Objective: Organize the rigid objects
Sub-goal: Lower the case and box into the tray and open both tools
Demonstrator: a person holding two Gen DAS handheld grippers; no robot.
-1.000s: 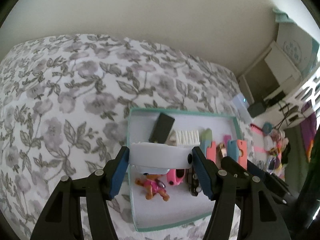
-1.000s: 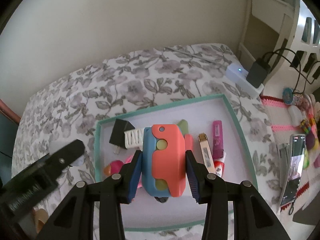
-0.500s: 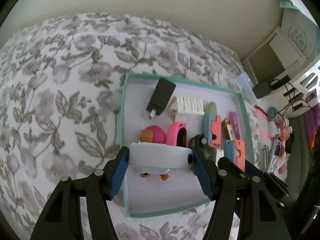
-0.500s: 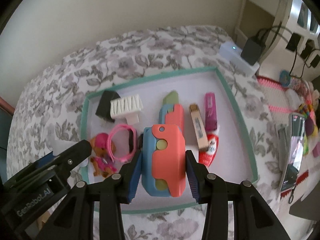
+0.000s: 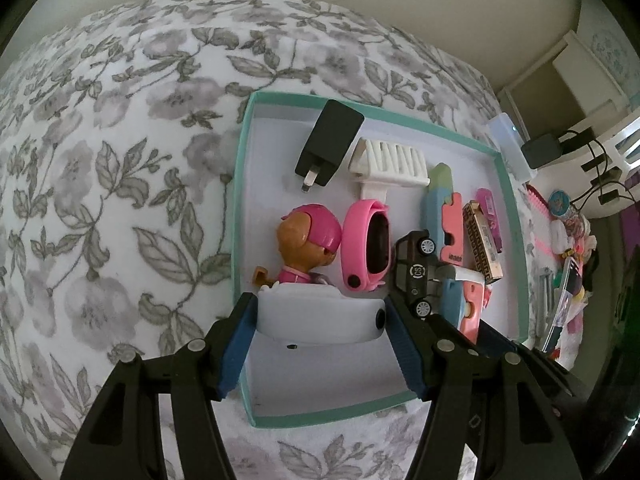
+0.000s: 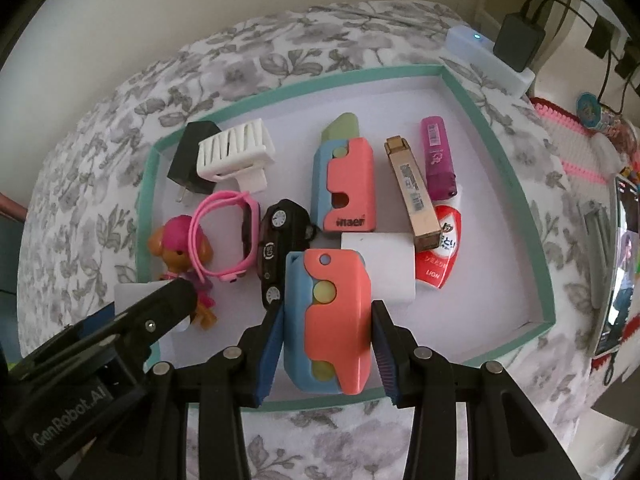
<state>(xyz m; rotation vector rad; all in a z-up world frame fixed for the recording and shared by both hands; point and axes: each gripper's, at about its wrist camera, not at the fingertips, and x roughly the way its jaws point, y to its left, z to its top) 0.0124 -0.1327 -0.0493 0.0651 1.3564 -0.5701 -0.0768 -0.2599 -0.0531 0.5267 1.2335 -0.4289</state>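
My left gripper is shut on a pale white-blue oblong gadget, held over the near left part of a teal-rimmed white tray. My right gripper is shut on a coral-and-blue toy cutter, held low over the tray's near edge. The left gripper also shows in the right wrist view. In the tray lie a black charger, a white comb-like piece, a dog figure, a pink watch, a black toy car and a second cutter.
The tray rests on a floral bedspread. A gold box, magenta tube, red pouch and white block lie in the tray's right half. A cluttered shelf with chargers stands right.
Both grippers have moved down and closer to the tray, still holding their objects. The tray's contents now look larger and nearer.
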